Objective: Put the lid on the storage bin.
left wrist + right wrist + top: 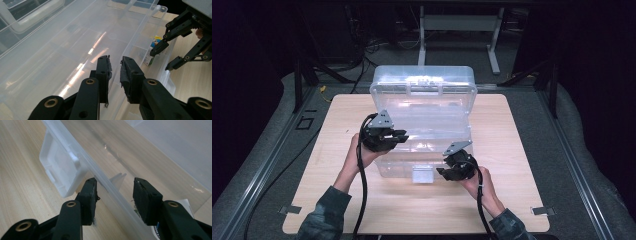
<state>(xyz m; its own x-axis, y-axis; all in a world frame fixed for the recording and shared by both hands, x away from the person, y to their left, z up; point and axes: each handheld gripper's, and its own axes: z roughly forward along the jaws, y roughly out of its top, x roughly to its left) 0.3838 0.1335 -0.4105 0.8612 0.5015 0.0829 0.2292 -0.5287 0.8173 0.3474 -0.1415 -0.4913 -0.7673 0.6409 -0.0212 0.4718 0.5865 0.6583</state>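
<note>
The clear plastic storage box [424, 125] sits mid-table toward the far edge of the table [512, 200], lid already raised, the left gripper [398, 137] clamped on its left wall, while the right gripper [443, 173] straddles the front rim, jaws apart, seemingly releasing.

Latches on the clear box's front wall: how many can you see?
1. A single latch hangs at the middle of the clear box's front wall, between the two hand-held grippers; the right gripper view shows it too. Others may be hidden behind them.
</note>
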